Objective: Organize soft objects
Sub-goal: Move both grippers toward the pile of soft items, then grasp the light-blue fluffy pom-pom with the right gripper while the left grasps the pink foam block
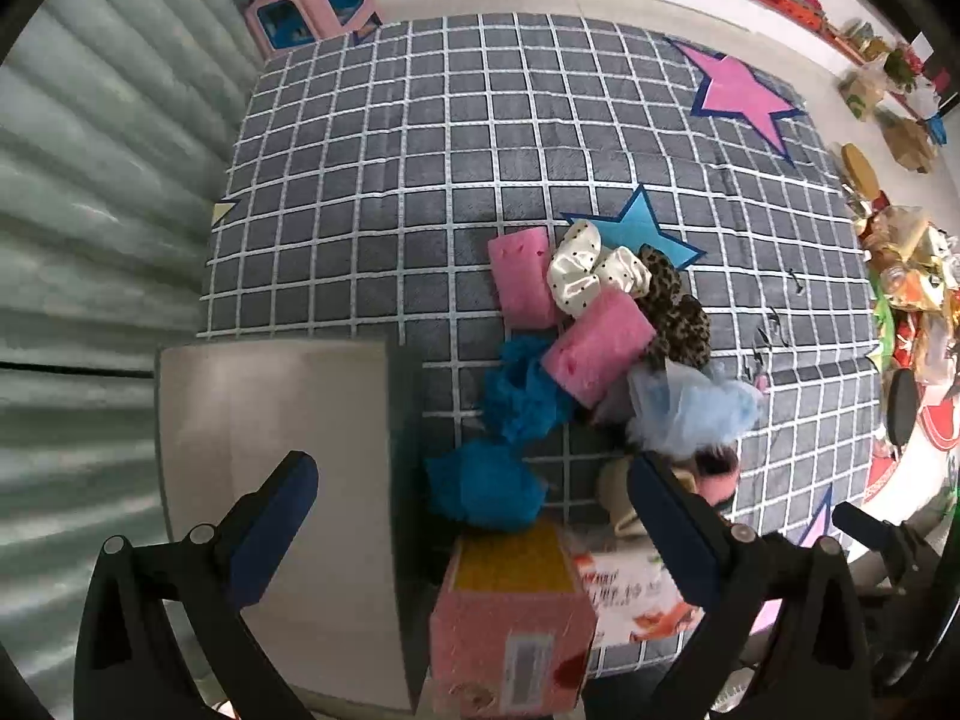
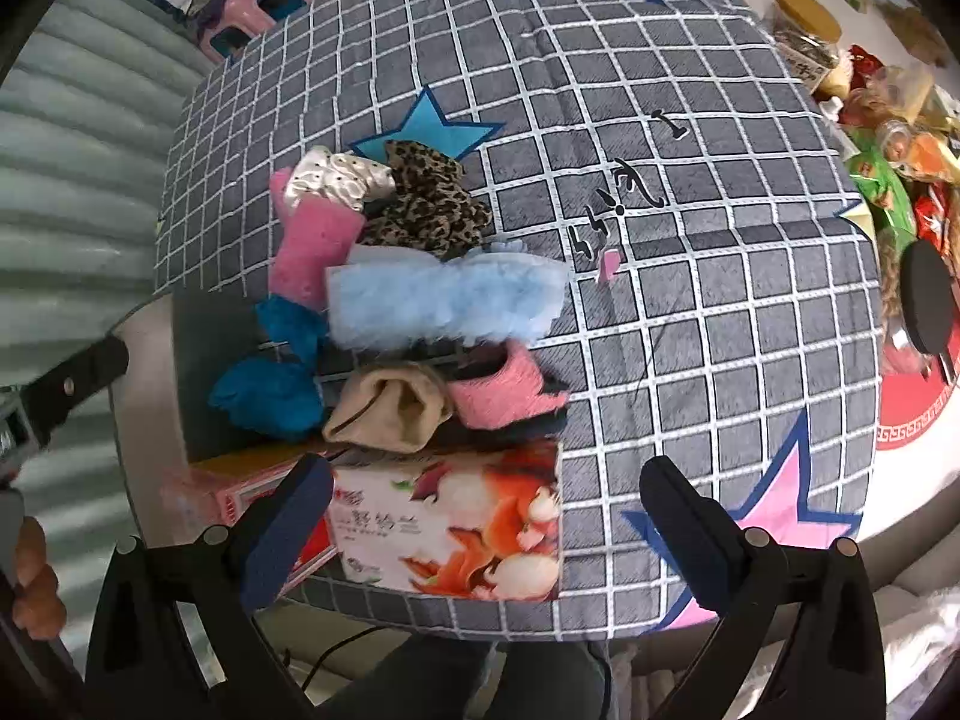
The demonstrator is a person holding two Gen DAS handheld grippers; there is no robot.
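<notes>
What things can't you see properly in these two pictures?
- Pink carton: left wrist view, its near end is cut off by the bottom edge.
- Beige sock: left wrist view, partly behind the left gripper's right finger.
- Printed box: right wrist view, its left side sits behind the right gripper's left finger.
- Snack packets: right wrist view, too small and warped to read.

Grey grid cloth [image 1: 420,150] w/ stars covers table; pink stool [image 1: 309,6] behind, ribbed pale curtain [image 1: 90,180] left.
</notes>
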